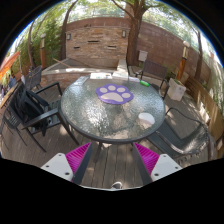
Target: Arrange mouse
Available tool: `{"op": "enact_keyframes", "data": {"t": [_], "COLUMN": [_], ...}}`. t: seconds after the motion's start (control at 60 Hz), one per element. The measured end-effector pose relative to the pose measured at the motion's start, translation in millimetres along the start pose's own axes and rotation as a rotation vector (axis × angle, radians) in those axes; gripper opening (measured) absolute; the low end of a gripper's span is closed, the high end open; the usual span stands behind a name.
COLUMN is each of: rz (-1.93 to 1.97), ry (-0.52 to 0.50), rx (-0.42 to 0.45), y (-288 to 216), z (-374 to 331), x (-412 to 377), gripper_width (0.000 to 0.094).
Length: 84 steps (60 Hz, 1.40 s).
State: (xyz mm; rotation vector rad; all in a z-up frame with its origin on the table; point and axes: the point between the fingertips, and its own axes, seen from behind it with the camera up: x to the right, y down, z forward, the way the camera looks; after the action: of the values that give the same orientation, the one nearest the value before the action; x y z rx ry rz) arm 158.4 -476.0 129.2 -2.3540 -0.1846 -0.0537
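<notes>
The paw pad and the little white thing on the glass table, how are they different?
The purple paw-print mouse pad is bigger, flat and paw-shaped; the white mouse is smaller, plain and rounded. The pad lies toward the far side of the round glass table; the mouse sits nearer the open gripper. Both rest on the table.

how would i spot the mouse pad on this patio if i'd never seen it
Find the round glass table on the wooden deck, ahead of the open gripper. The mouse pad lies on its far half. It is purple and paw-shaped, unlike the small white object near the table's closer edge.
</notes>
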Motion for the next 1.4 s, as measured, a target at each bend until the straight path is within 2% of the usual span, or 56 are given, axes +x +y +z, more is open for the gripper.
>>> {"op": "enact_keyframes", "data": {"t": [0.183,0.35,0.567,0.817,0.9,0.933,0.983,1.233,1.3,1.4], "rz": [0.059,0.076,0.067,0.061,0.073,0.086,0.114,0.131,0.151,0.197], "ry": [0.132,0.172,0.095,0.039,0.028,0.015,-0.014,0.03,0.047,0.095], "rx": [0.015,0.084,0.042,0.097,0.097,0.091,0.089,0.075,0.079,0.131], "y": [-0.3,-19.9,-17.0,-58.6,-66.0,-66.5,-68.2,-70.6,-76.0,-111.0], "z": [79.5,165.1,246.0,285.2,298.4,300.0,303.0,299.7,294.5,279.5], "x": [112.8,184.6,205.6,226.0,233.6,233.0,227.7,236.9,245.0,266.2], "gripper_width": [0.0833,0.0829,0.0824,0.081,0.0732,0.0663,0.0506,0.035,0.0347,0.0349]}}
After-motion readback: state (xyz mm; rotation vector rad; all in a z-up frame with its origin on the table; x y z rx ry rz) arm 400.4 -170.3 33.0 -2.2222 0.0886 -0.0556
